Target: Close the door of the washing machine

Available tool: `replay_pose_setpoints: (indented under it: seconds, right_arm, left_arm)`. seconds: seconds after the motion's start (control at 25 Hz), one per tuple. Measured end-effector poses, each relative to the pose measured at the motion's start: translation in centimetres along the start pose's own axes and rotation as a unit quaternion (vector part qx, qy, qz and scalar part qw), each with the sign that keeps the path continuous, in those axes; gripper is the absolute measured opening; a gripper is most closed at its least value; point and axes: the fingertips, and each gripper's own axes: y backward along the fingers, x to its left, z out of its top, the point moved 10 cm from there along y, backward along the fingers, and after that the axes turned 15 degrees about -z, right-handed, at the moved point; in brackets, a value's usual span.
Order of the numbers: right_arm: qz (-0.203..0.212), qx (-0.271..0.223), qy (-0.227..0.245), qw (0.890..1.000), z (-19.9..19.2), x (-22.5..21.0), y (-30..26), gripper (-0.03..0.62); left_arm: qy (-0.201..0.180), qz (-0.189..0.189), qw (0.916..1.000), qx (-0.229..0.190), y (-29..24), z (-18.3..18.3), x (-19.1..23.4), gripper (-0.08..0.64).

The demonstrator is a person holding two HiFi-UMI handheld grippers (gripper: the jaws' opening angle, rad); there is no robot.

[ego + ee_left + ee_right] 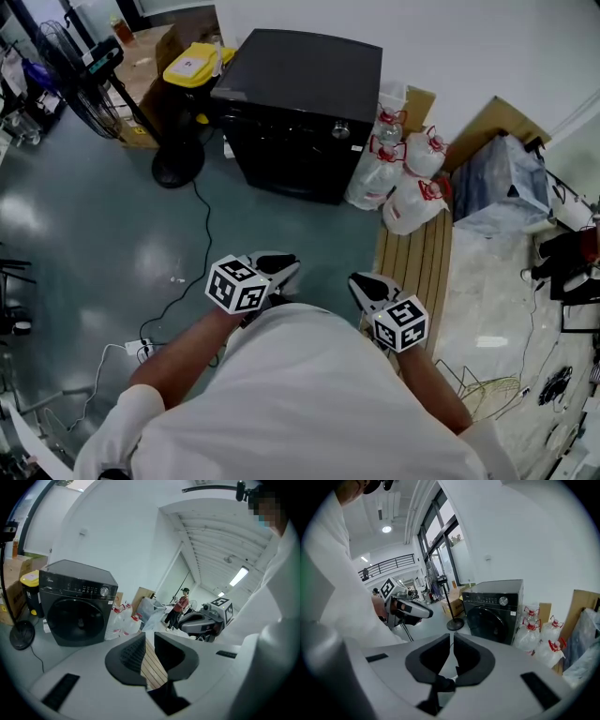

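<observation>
A black front-loading washing machine stands against the far wall. Its round door lies flush with the front in the left gripper view and in the right gripper view. My left gripper is held close to my body, well short of the machine, its jaws shut with nothing between them. To its right my right gripper is at about the same height, also shut and empty. Each gripper view shows the other gripper off to the side.
Several big water jugs with red caps crowd the machine's right side. A wooden slat pallet lies under my right gripper. A fan stand and a yellow bin are left of the machine; a cable trails over the floor.
</observation>
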Motion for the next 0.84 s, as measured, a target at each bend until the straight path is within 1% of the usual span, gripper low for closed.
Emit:
replay_pose_setpoints:
  seconds: [0.28,0.6,0.84]
  right_arm:
    - [0.006,0.001,0.009,1.0,0.4,0.1,-0.6,0.032]
    - [0.012,0.007,0.008,1.0,0.1,-0.2,-1.0,0.031]
    - [0.01,0.012,0.002,1.0,-0.1,-0.8,-1.6,0.026]
  left_arm:
    - [0.005,0.008,0.9999,-0.01,0.2,-0.2,0.3,0.069]
    - [0.013,0.016,0.9998,-0.004,0.1,-0.7,0.7,0.069]
    - [0.011,0.015,0.9998,0.0,-0.4,-0.5,1.3,0.069]
